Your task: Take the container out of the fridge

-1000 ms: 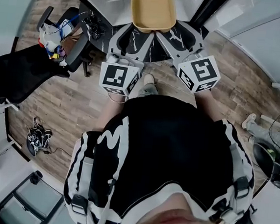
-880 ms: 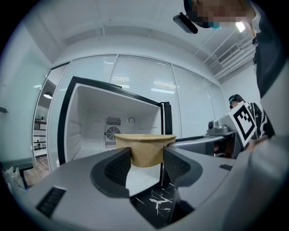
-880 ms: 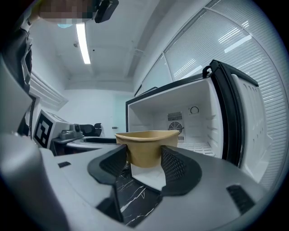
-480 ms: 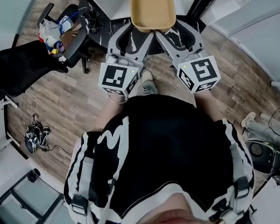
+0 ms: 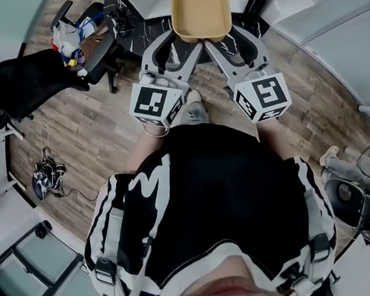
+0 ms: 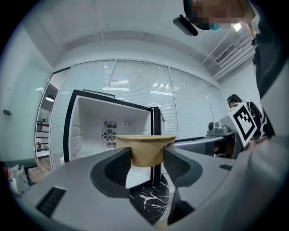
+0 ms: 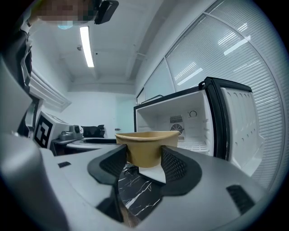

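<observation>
A person in a black top with white stripes [image 5: 219, 199], seen from above, holds a tan container [image 5: 197, 10] at the top centre of the frame, clear of the fridge and above a dark marbled surface. The left gripper [image 5: 174, 45] and the right gripper [image 5: 232, 46] meet it from below in a V, one on each near corner, with their marker cubes [image 5: 155, 103] just ahead of the person's body.

In the left gripper view, the container [image 6: 145, 150] sits in the middle of the frame between the two jaws of the left gripper [image 6: 146, 162], both ribbed pads pressed to its sides. Behind it stands the fridge [image 6: 108, 131], door open, white interior and a round fan grille showing. The marbled black surface [image 6: 149, 203] lies below.

In the right gripper view, the right gripper [image 7: 145, 160] is likewise clamped on the container [image 7: 146, 146], rim level, at centre frame. The open fridge [image 7: 189, 126] fills the right half behind it, its door [image 7: 239, 131] swung out at far right.

A wood-plank floor [image 5: 108, 137] spreads across the left of the head view, with a black office chair [image 5: 28, 90] at the left edge.
</observation>
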A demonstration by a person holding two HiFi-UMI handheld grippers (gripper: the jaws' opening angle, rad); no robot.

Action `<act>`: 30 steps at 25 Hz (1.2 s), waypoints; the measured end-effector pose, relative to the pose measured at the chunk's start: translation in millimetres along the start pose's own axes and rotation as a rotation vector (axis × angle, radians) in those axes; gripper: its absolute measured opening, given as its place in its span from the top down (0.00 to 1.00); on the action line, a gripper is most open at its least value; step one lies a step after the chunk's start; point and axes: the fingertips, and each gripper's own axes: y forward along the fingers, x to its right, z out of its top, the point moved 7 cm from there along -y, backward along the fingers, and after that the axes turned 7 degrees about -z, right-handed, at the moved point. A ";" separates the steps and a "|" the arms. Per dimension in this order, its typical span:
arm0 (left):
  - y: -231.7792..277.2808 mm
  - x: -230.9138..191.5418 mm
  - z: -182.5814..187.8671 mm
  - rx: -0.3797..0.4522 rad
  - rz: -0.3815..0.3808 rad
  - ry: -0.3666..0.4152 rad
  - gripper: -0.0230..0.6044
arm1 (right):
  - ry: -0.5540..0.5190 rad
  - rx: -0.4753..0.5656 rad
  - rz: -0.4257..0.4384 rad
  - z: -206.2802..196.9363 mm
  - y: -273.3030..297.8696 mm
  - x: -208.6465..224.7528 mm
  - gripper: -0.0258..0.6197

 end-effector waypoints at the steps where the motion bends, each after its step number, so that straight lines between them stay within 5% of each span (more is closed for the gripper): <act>1: -2.0 2.4 -0.7 -0.006 0.002 -0.004 0.60 | 0.000 0.001 0.002 -0.2 -2.4 -1.0 0.58; 30: -62.8 92.5 4.7 0.022 0.041 0.019 0.60 | -0.005 0.005 0.051 -5.2 -97.9 -37.5 0.58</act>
